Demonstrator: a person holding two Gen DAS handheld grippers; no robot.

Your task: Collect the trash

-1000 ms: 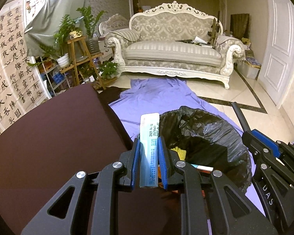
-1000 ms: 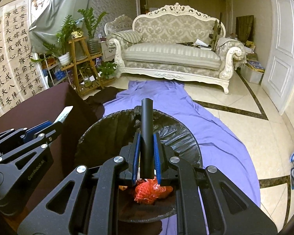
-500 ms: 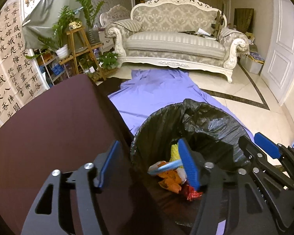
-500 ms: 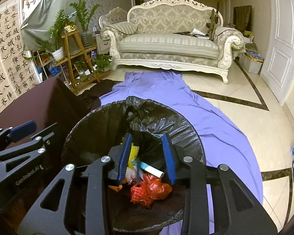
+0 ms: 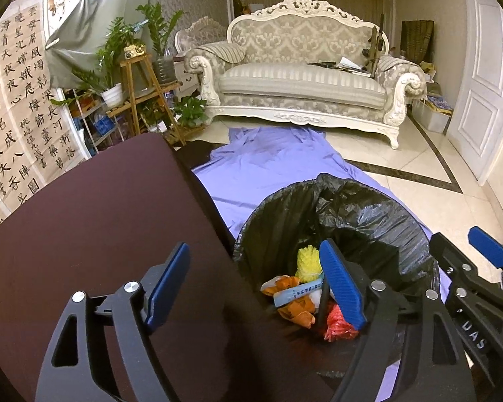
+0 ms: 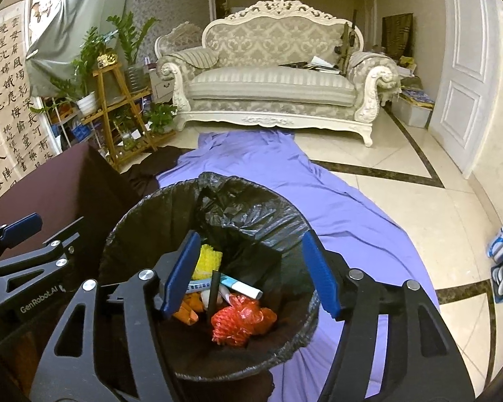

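The trash bin [image 6: 198, 207] sits right under my tongs, and the blue-and-white tube [image 6: 241, 286] and black stick [image 6: 214, 291] now lie inside on the red wrapper [image 6: 241, 321]. My left gripper [image 5: 255, 281] and right gripper [image 6: 251, 268] have just been opening and stand wide, empty. A second ago each was clamped on its piece. Best lift straight up, clear of the liner.
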